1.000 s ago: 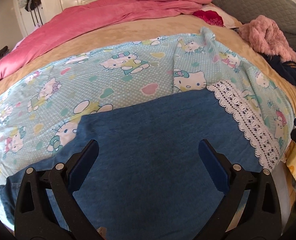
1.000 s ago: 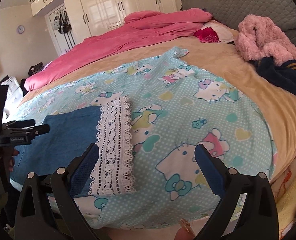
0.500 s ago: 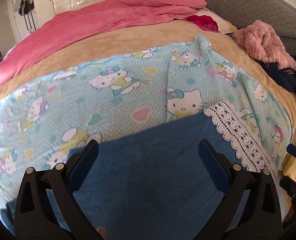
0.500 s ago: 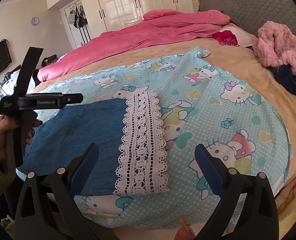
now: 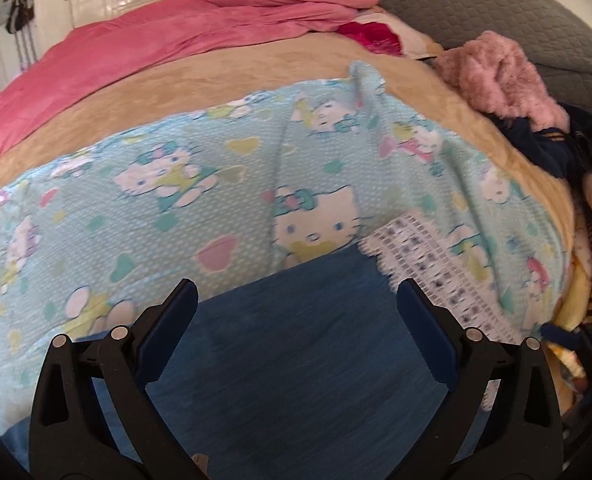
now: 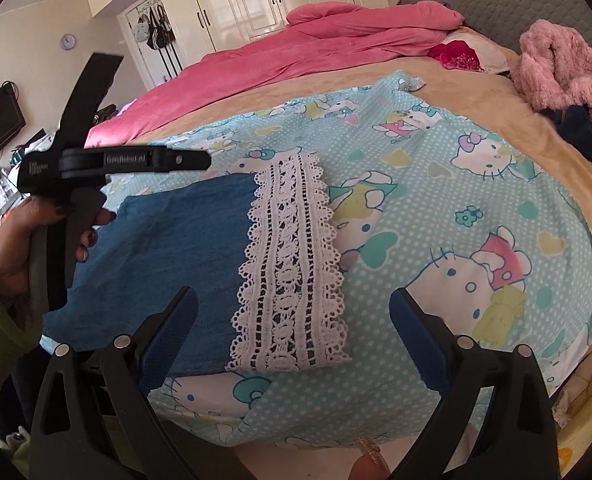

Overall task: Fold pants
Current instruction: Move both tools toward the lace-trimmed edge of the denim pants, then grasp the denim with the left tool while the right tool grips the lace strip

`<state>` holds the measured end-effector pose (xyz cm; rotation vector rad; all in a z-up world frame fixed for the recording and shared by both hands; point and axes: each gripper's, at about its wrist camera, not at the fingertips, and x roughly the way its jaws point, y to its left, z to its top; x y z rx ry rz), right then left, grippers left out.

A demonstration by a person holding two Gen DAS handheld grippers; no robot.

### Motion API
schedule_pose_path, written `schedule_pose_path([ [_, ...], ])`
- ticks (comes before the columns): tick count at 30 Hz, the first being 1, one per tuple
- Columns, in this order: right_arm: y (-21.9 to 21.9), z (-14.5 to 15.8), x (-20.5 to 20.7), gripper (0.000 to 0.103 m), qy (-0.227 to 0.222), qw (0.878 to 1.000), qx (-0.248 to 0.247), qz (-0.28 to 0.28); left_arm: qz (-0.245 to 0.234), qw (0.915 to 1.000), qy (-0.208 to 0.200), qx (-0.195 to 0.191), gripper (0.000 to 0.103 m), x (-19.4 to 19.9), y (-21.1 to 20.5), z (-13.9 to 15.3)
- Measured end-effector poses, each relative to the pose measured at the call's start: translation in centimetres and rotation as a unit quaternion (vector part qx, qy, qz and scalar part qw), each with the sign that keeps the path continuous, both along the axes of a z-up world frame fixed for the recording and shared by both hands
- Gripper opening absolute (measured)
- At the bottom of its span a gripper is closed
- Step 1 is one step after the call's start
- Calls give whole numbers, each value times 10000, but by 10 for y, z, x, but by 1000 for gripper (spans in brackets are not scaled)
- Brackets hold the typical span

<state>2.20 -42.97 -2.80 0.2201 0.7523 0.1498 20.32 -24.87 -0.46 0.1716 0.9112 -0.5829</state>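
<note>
The blue pants [image 6: 176,248] (lace hem [image 6: 290,264], lower middle) look folded small already; both hand-held grippers [image 5: 296,320] [image 6: 292,320] hang apart, holding nothing.

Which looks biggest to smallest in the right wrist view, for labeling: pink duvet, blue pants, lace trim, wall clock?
1. Pink duvet
2. Blue pants, though nearness to the camera inflates them
3. Lace trim
4. Wall clock, tiny and far
</note>
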Motion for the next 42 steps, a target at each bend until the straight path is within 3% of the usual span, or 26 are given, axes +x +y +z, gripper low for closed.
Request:
schedule_pose_path([
  [4, 5, -9, 6, 96, 197, 9997, 124, 84, -274, 9995, 125, -13, 93, 5, -12, -6],
  [9, 7, -10, 1, 96, 102, 9997, 150, 164, -380, 9982, 461, 71, 93, 15, -19, -23],
  [13, 2, -19, 6, 96, 283, 9990, 328, 58, -415, 9966, 646, 314, 93, 21, -20, -39],
  [16, 2, -17, 3, 96, 181, 9997, 187, 10, -475, 9960, 636, 411, 86, 22, -24, -40],
  [21, 4, -21, 5, 96, 267, 9995, 173, -52, -814, 9938, 541, 534, 85, 25, -47, -44],
  [27, 19, -24, 4, 94, 199, 9995, 174, 145, -1211, 9876, 533, 841, 70, 26, -72, -52],
  [29, 22, -23, 6, 93, 155, 9996, 170, 138, -1316, 9866, 649, 720, 57, 28, -74, -52],
  [33, 18, -22, 11, 77, 92, 9993, 351, -75, -1623, 9828, 518, 715, 36, 19, -80, -50],
  [37, 19, -20, 16, 62, 64, 9988, 489, -59, -1714, 9820, 496, 618, 38, 20, -78, -52],
  [40, 24, -25, 22, 58, 124, 9987, 502, 34, -1435, 9859, 829, 218, 41, 29, -67, -59],
  [42, 27, -27, 23, 43, 108, 9973, 699, 177, -1354, 9868, 869, 158, 39, 28, -66, -58],
])
